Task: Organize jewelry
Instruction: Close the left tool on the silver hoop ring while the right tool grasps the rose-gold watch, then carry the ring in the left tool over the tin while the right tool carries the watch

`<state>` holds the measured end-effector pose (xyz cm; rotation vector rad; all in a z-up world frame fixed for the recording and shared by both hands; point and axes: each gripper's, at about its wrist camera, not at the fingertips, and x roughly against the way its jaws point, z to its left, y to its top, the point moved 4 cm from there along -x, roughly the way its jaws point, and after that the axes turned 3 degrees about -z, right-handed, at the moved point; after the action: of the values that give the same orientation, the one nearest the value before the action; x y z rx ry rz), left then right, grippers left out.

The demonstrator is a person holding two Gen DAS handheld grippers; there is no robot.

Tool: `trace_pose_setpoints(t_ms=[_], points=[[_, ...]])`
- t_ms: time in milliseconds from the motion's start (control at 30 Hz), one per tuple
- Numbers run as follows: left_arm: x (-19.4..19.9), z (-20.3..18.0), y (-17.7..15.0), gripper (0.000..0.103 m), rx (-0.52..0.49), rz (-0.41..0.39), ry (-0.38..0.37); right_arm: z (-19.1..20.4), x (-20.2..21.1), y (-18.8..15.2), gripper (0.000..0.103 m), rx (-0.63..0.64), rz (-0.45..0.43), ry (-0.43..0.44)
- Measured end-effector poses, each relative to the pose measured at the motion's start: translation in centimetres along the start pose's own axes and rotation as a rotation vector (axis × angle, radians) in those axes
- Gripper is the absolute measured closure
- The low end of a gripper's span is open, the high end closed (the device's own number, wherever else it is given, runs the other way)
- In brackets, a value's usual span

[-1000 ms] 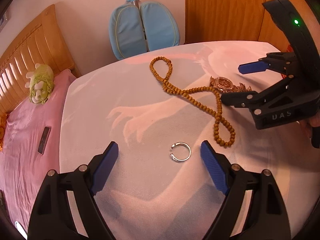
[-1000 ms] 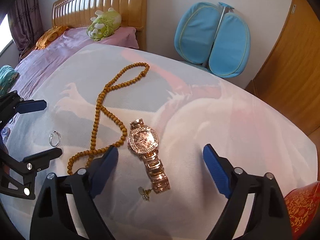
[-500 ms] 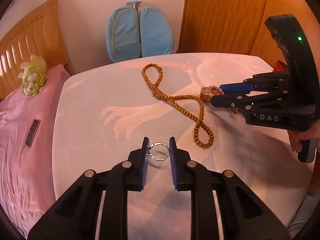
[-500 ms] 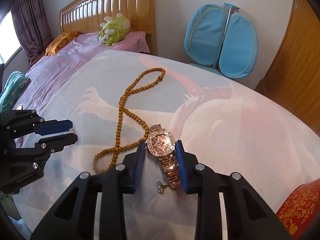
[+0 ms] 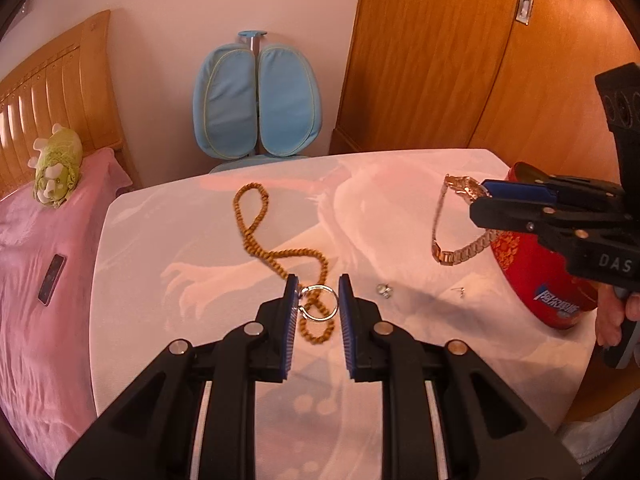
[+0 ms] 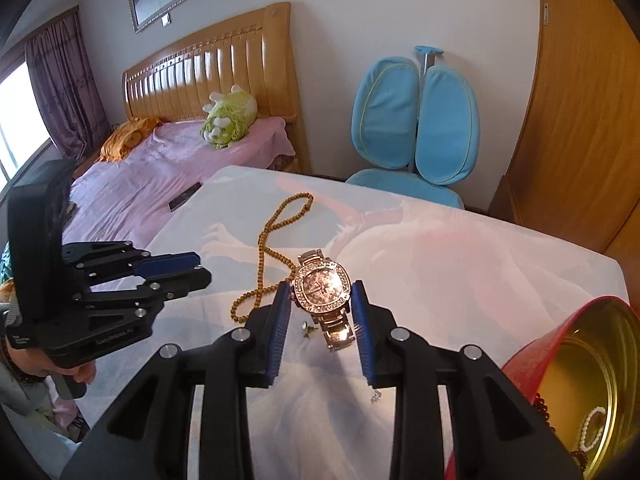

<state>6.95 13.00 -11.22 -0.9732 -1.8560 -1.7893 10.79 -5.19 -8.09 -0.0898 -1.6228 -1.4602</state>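
My left gripper (image 5: pixel 319 294) is shut on a silver ring (image 5: pixel 318 303) and holds it above the white table. My right gripper (image 6: pixel 322 300) is shut on a rose-gold watch (image 6: pixel 323 286); in the left wrist view the watch (image 5: pixel 460 216) hangs lifted, its band dangling beside a red tin (image 5: pixel 536 264). The tin (image 6: pixel 576 364) stands open at the right with beads and a white bracelet inside. A wooden bead necklace (image 5: pixel 276 252) lies on the table; it also shows in the right wrist view (image 6: pixel 268 256). Two small earrings (image 5: pixel 384 289) lie near the tin.
The white cloth-covered table (image 5: pixel 200 280) stands beside a bed with a pink cover (image 5: pixel 36 280), a phone (image 5: pixel 51 279) and a green plush toy (image 5: pixel 56 168). A blue chair (image 5: pixel 256 104) stands behind the table. Wooden wardrobe doors (image 5: pixel 460 52) are at the back right.
Both grippers, open a second ago, have shut: left on the ring, right on the watch. Both have lifted off the table, and the watch has moved toward the red tin.
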Motion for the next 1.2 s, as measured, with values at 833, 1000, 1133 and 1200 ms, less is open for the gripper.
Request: trace_pose_setpoints(t_ms=[833,1000,1133,1200], points=[[-0.1,-15.4,6.7,0.083,-0.142,-0.039,-0.207,-14.3,18.1,-6.2,0.071,-0.235,-0.187,-0.285],[-0.4,-16.9,6.8,0.083,-0.167,-0.029,-0.218,-16.1,19.1,-7.4,0.071,-0.285,-0.194,-0.299],[-0.7,-17.7,6.8,0.083,-0.158,-0.006,-0.234,-17.2,19.3,-8.3,0.071,-0.320,-0.186,-0.299],[-0.6,-18.1,6.9,0.083,-0.166,-0.003,-0.237,-17.6,19.3,-8.5,0.071,-0.338,-0.185,-0.296]])
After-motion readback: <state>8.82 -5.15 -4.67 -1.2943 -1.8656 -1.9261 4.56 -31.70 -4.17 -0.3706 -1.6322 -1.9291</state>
